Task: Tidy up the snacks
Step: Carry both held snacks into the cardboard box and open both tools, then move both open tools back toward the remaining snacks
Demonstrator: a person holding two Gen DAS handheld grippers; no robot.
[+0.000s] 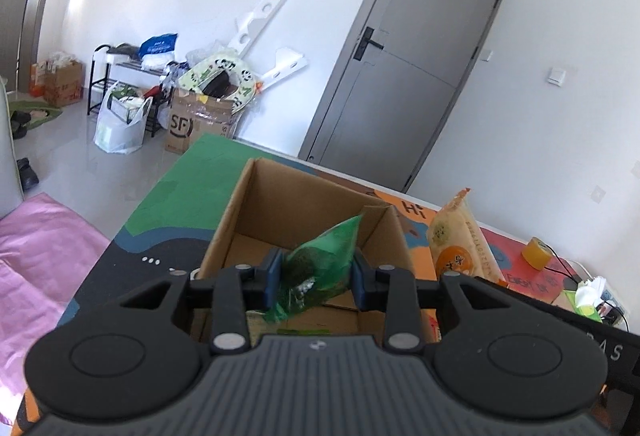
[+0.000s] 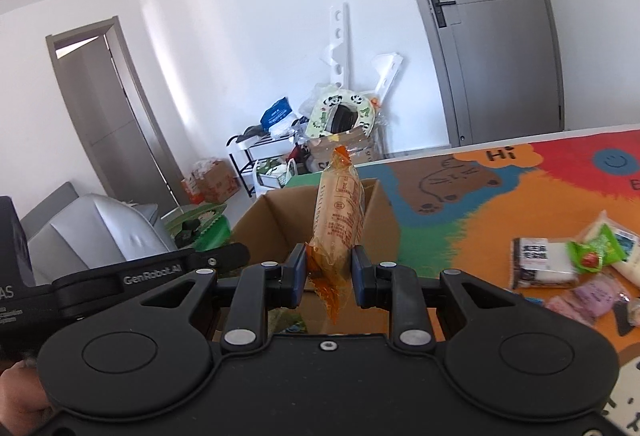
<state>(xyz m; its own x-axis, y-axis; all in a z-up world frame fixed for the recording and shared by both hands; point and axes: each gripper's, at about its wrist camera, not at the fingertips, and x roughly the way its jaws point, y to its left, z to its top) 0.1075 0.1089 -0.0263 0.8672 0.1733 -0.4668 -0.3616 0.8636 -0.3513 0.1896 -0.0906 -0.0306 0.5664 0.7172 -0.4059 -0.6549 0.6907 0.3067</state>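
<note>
White-walled room with a grey door and a heap of bags and cartons piled against the far wall. Up front there's a desk covered by a loud cartoon mat, and on it an open cardboard box, clearly where the snacks go.

Off to the right side of the desk a small pile of loose snacks is waiting its turn: a dark-labelled packet, a green one, something pinkish. A yellow tape roll sits near the desk's edge.

Both hands are loaded. The right gripper is clamped on the lower end of a long orange pack, which stands up tall and hangs roughly over the box's near wall. The left gripper is pinching a green bag right above the box opening, with cardboard floor visible underneath.

My guess: both are about to drop in. What I'd worry about is that the two grippers are close beside each other at the same box, so letting go together could mean a bump. The orange pack is held low, so it's top-heavy and could tip over the wall onto the mat if released too early. The green bag is crinkly and could cling to a pad rather than fall clean.
</note>
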